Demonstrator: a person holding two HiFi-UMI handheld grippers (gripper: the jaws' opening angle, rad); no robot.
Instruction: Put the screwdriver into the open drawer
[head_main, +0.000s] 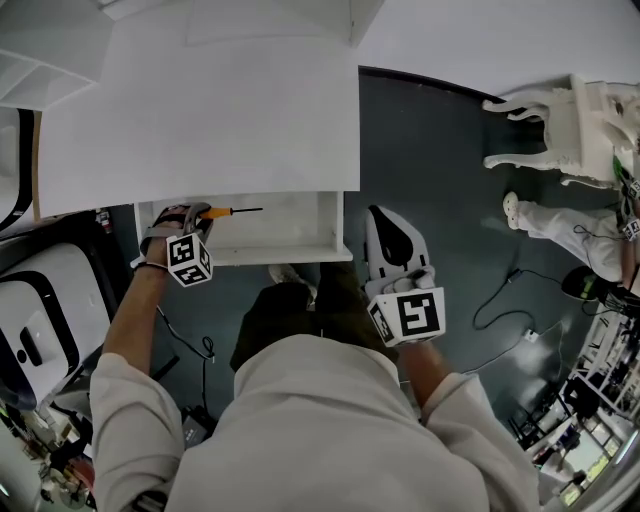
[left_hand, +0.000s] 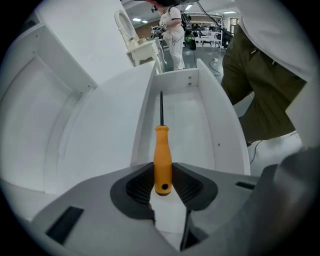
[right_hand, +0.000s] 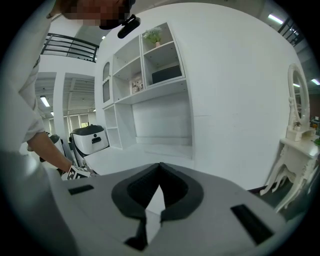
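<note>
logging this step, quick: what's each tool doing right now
Left tool: closed on the screwdriver by its orange handle, above the open drawer.
Right tool: closed, holding nothing.

Counts: one orange-handled screwdriver (left_hand: 162, 157); one open drawer (head_main: 290, 252); two handheld grippers, the left gripper (left_hand: 163, 175) and the right gripper (right_hand: 160, 167); two marker cubes (head_main: 188, 259), one per gripper; one white dressing table (head_main: 580, 125), far right; one second person (head_main: 565, 225); one white-and-black machine (head_main: 40, 310), left.
</note>
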